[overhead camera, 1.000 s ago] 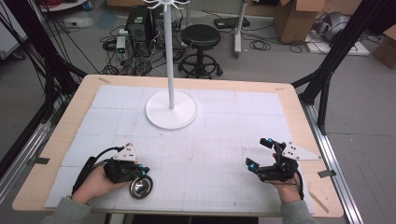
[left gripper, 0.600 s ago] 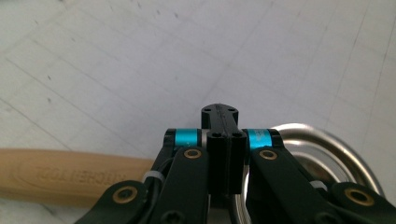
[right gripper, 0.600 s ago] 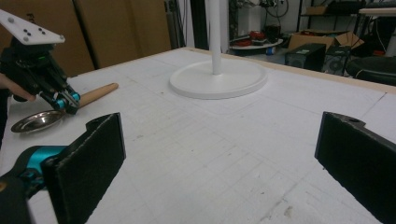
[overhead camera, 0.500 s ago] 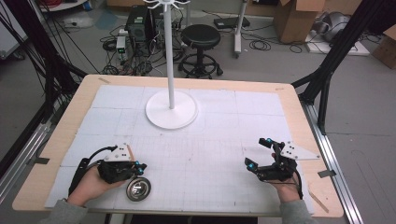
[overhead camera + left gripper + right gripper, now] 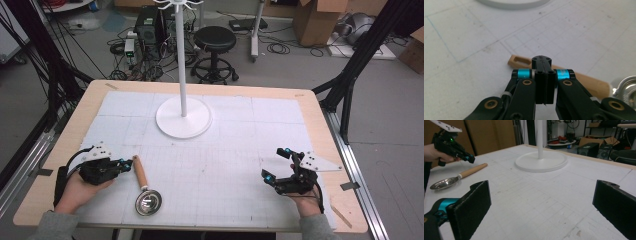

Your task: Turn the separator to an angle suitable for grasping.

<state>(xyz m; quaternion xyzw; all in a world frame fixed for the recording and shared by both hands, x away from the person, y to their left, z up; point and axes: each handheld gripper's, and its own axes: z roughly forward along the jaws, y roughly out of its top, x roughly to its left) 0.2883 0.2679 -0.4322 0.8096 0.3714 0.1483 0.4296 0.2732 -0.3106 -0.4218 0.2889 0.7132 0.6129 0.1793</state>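
A ladle with a wooden handle (image 5: pixel 140 172) and a metal bowl (image 5: pixel 148 202) lies on the white mat near the front left. My left gripper (image 5: pixel 128 163) is shut with nothing in it, its tips just left of the handle's far end. In the left gripper view the closed jaws (image 5: pixel 544 68) hover over the handle (image 5: pixel 587 80), with the bowl (image 5: pixel 626 86) at the right edge. The right gripper view shows that left gripper (image 5: pixel 471 159) raised above the ladle (image 5: pixel 472 171). My right gripper (image 5: pixel 274 164) rests open at the front right, nothing between its jaws (image 5: pixel 542 192).
A white stand with a round base (image 5: pixel 183 120) and a tall pole (image 5: pixel 182 60) rises at the table's back middle; its base (image 5: pixel 541 161) lies ahead of the right gripper. The wooden table edge (image 5: pixel 320 130) borders the mat. Cables, a stool and boxes sit beyond the table.
My left gripper has drawn back to the left off the ladle, uncovering its wooden handle. The ladle's bowl stays where it was. The right gripper has not moved.
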